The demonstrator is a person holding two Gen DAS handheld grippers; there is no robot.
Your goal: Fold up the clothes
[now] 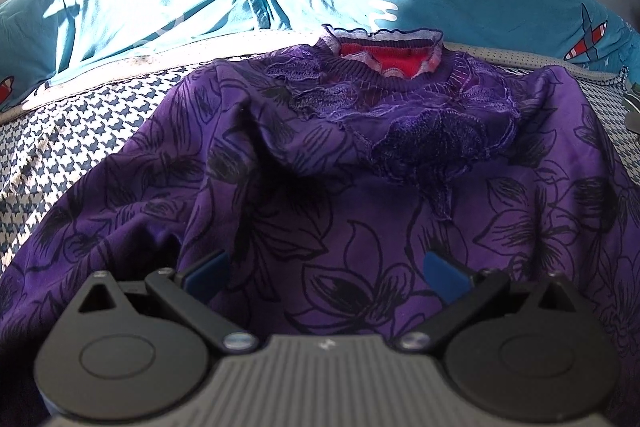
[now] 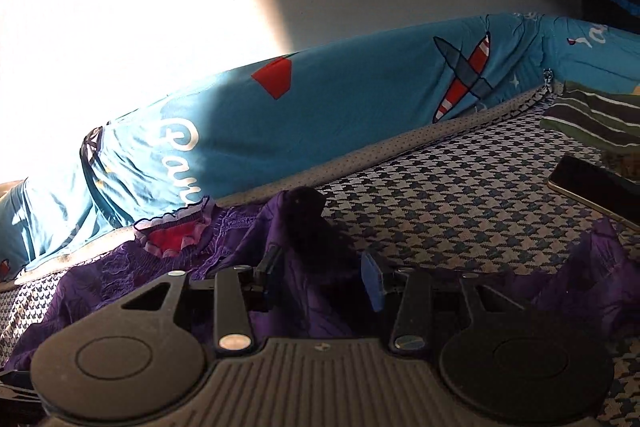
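Purple top spread flat, left gripper apart above it, right gripper apart straddling its raised edge.

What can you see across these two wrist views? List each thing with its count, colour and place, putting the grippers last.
Top: one, purple with black flower print, spread on the bed, collar at the far end.
Bed cover: one, dark-and-white houndstooth, under the top.
Bolster: one, teal with aeroplane print, along the wall.
Striped cloth: one, green and white, far right.
Phone: one, dark, right on the cover.
Left gripper: open, over the top.
Right gripper: open, purple fabric between its fingers.
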